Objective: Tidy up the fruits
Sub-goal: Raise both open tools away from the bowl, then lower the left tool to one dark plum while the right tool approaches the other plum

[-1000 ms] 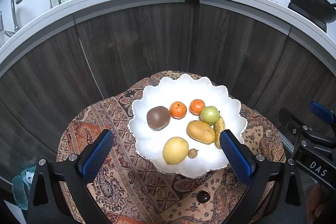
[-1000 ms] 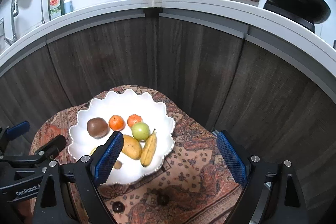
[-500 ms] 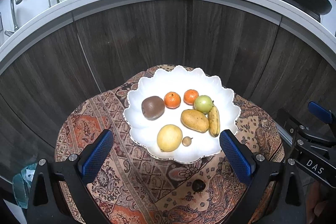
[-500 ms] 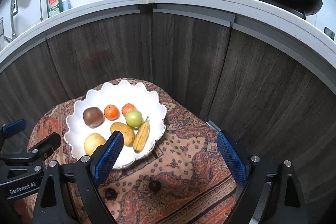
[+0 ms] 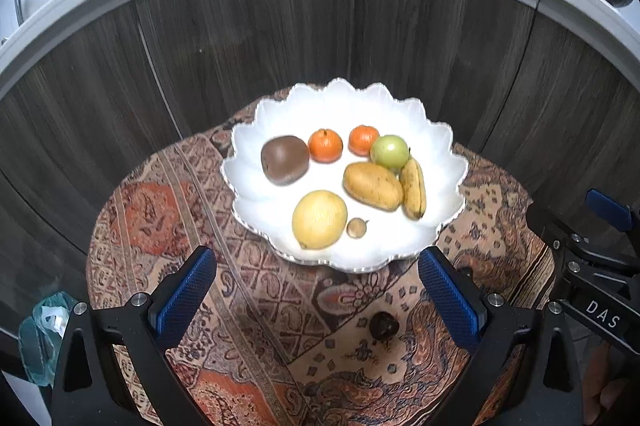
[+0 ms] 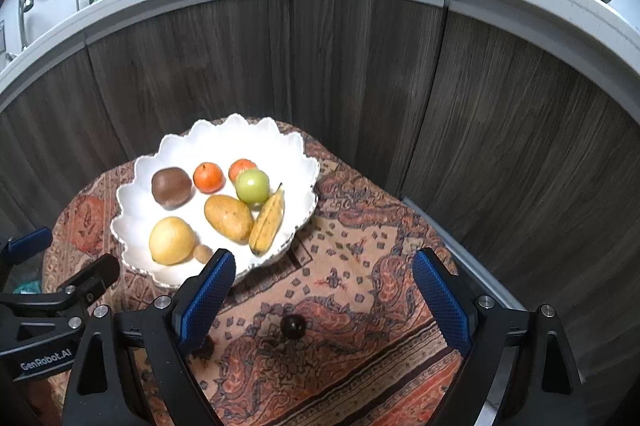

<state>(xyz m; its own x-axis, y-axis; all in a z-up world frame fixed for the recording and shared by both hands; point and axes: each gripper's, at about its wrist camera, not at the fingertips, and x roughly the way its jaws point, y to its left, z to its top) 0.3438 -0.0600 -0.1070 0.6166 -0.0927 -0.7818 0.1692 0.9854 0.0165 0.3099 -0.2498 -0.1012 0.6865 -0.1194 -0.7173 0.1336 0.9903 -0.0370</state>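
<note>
Setting: patterned cloth (image 5: 168, 226) on a table, dark cabinets behind.
Plate (image 5: 436, 142): frame centre, holding kiwi (image 5: 285, 159), two oranges, mango (image 5: 373, 186), banana (image 5: 414, 187), lemon (image 5: 319, 219).
Loose fruit: dark plum (image 6: 293, 326) on cloth, lower centre.
Left gripper (image 5: 320, 302): wide, empty.
Right gripper (image 6: 326, 300): wide, empty.
</note>
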